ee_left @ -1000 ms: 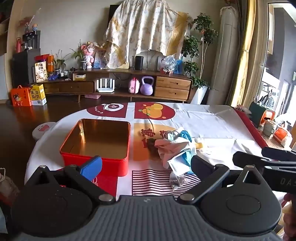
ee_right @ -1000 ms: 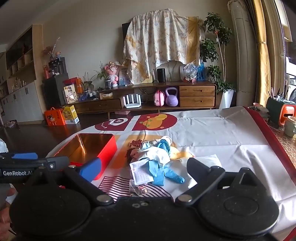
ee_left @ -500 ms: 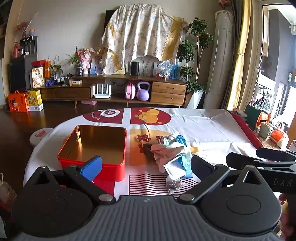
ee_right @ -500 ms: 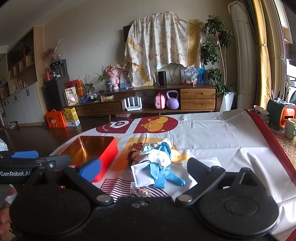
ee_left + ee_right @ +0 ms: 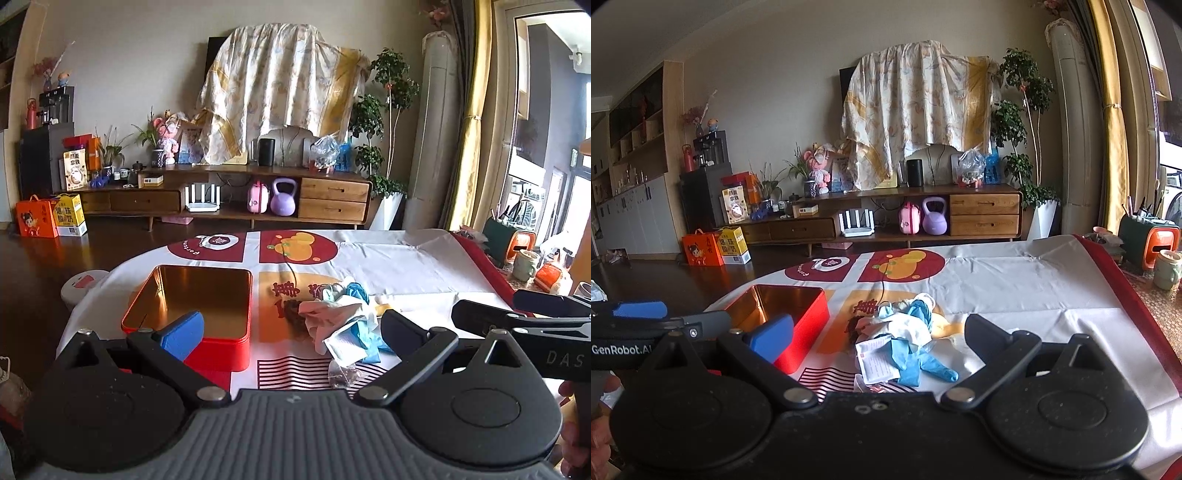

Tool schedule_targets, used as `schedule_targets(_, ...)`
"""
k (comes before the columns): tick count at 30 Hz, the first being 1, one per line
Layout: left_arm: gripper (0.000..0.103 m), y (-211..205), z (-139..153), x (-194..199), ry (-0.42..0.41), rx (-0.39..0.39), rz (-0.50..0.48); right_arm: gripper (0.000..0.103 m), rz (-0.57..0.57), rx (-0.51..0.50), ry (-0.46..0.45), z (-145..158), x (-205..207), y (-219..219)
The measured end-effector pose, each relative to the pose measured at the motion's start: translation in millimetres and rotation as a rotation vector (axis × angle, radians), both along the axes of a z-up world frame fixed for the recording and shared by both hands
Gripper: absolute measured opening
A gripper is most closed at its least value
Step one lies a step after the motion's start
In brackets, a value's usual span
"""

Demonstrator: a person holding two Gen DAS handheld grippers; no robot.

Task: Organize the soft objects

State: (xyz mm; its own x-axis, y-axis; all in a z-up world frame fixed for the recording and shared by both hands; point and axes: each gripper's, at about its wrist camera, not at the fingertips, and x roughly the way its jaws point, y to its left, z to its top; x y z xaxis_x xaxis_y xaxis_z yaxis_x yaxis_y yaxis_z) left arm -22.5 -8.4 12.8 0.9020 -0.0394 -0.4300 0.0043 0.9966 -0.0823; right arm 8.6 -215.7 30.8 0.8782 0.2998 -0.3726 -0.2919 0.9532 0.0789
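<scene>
A pile of soft things (image 5: 341,321), with blue gloves, white cloth and a paper tag, lies on the table just right of an open red tin (image 5: 195,310) with a gold inside. The pile (image 5: 905,343) and the tin (image 5: 786,314) also show in the right wrist view. My left gripper (image 5: 291,332) is open and empty, held back from the tin and pile. My right gripper (image 5: 879,336) is open and empty, near the pile. Each gripper shows at the edge of the other's view.
The table wears a white cloth with red and orange prints (image 5: 299,247) and a red border (image 5: 1126,295). A small clear bag (image 5: 343,373) lies in front of the pile. Mugs and an orange container (image 5: 524,258) stand at the right. A wooden sideboard (image 5: 229,192) is behind.
Both grippers have tilted upward and drawn back slightly, so the table sits lower in both views. Tin and pile have not moved.
</scene>
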Motion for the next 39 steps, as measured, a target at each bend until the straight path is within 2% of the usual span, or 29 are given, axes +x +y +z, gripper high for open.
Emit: schedule_targets(39,0.103,-8,3,-9,-0.003,-0.007,-0.026,0.098,-0.028,0.001,-0.025,1,-13,-8)
